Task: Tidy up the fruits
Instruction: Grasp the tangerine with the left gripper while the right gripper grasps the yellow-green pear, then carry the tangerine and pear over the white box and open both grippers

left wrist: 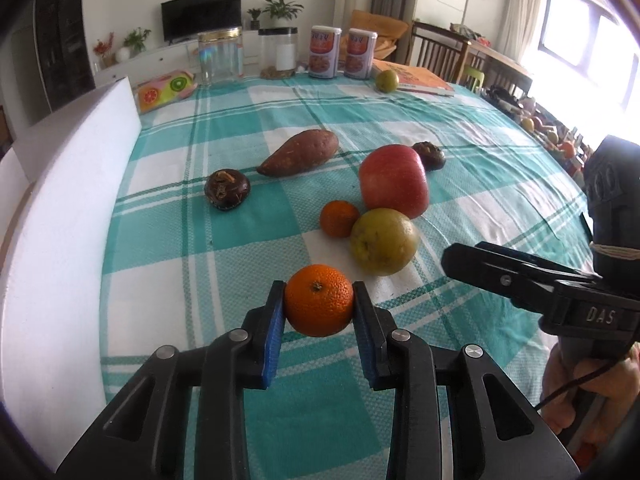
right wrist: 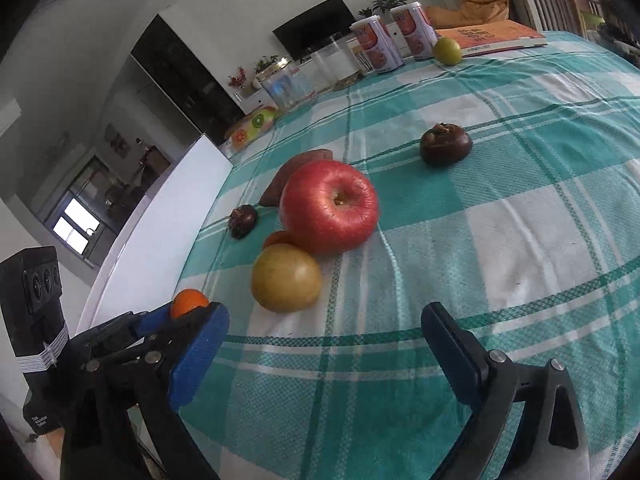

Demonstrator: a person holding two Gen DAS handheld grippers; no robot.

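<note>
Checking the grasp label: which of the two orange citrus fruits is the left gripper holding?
The larger orange, clamped between the left gripper's blue pads. The smaller orange lies free on the tablecloth, beside the red apple and yellow-green fruit.

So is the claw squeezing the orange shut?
Yes, shut on it: both blue pads of the left gripper press the orange's sides.

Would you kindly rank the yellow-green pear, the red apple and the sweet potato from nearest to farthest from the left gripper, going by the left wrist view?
1. Yellow-green pear, just ahead, right.
2. Red apple, behind the pear.
3. Sweet potato, farthest, ahead and left.
</note>
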